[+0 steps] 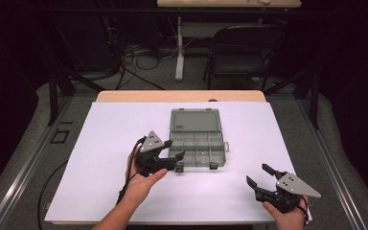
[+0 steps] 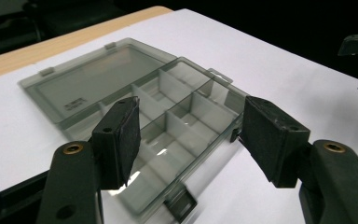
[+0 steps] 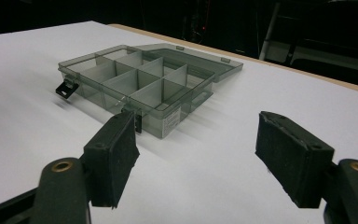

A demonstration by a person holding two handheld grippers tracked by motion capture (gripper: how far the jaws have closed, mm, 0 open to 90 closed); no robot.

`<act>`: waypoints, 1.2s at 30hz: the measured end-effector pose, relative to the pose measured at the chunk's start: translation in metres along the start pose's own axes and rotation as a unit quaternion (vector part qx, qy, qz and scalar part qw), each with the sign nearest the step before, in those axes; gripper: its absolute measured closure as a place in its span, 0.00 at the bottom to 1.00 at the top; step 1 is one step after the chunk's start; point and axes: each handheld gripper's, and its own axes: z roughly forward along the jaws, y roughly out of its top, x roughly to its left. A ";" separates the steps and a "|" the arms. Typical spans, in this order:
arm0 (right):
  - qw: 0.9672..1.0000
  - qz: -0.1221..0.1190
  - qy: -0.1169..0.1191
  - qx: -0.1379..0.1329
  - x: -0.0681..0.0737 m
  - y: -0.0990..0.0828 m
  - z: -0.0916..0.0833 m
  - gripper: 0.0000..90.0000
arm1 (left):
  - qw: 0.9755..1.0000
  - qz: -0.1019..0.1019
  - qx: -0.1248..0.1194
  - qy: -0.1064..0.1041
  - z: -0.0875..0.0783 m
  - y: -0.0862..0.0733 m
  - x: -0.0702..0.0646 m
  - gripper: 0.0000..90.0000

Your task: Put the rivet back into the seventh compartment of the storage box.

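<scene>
A smoky grey clear plastic compartment box lies open in the middle of the white sheet, its lid folded flat toward the far side. Dividers split the tray into several cells. My left gripper hovers at the box's near left corner, jaws open and nothing between them. In the left gripper view the box sits just beyond the open pads. My right gripper rests open near the front right of the table, well clear of the box, with bare sheet between its pads.
The white sheet covers most of the wooden table. Two latches stick out from the box's near side. Beyond the table stand a black folding chair and a desk leg, with cables on the floor.
</scene>
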 end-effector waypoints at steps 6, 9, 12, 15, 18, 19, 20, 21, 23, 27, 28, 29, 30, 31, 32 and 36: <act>1.000 -0.002 0.000 -0.002 0.000 0.000 0.000 0.31 | 1.000 -0.008 -0.007 0.018 -0.025 -0.010 0.009 0.42; 1.000 -0.001 0.000 -0.003 0.000 0.000 0.000 0.31 | 1.000 -0.009 -0.004 0.026 -0.037 -0.017 0.014 0.42; 1.000 -0.001 -0.002 -0.001 -0.001 0.000 0.000 0.31 | 0.999 -0.015 -0.005 0.034 -0.045 -0.023 0.018 0.43; 1.000 -0.001 -0.001 0.001 0.000 0.000 -0.001 0.31 | 0.999 -0.019 -0.006 0.044 -0.054 -0.028 0.023 0.44; 1.000 -0.002 -0.004 -0.003 0.000 0.000 0.000 0.31 | 0.998 -0.025 -0.010 0.052 -0.063 -0.033 0.029 0.45; 1.000 -0.003 -0.002 -0.001 0.000 0.001 0.000 0.31 | 0.998 -0.028 -0.011 0.054 -0.066 -0.035 0.030 0.45; 1.000 -0.002 -0.002 0.000 0.000 0.001 0.000 0.31 | 0.998 -0.028 -0.009 0.056 -0.068 -0.036 0.031 0.45; 1.000 -0.002 -0.002 0.000 0.000 0.001 0.000 0.31 | 0.998 -0.029 -0.007 0.058 -0.070 -0.038 0.032 0.45; 1.000 -0.002 -0.002 0.001 0.000 0.001 0.000 0.31 | 0.998 -0.027 -0.005 0.061 -0.075 -0.041 0.033 0.45; 1.000 -0.003 -0.003 -0.001 0.001 0.001 0.000 0.31 | 0.998 -0.022 0.005 0.063 -0.084 -0.050 0.033 0.46; 1.000 -0.003 -0.003 -0.001 0.001 0.001 0.000 0.31 | 0.998 -0.023 0.010 0.063 -0.086 -0.053 0.033 0.47; 1.000 -0.003 -0.002 0.001 0.001 0.001 0.000 0.31 | 0.998 -0.021 0.014 0.065 -0.087 -0.056 0.032 0.47; 1.000 -0.003 -0.002 0.001 0.001 0.001 0.000 0.31 | 0.997 -0.018 0.020 0.067 -0.088 -0.059 0.031 0.47; 1.000 -0.003 -0.002 0.001 0.001 0.001 0.000 0.31 | 0.997 -0.014 0.025 0.069 -0.088 -0.062 0.030 0.47; 1.000 -0.002 -0.003 0.000 0.001 0.001 0.000 0.31 | 0.997 -0.012 0.028 0.070 -0.089 -0.065 0.029 0.47; 1.000 -0.002 -0.002 0.001 0.001 0.001 0.001 0.31 | 0.997 -0.015 0.040 0.065 -0.089 -0.078 0.027 0.48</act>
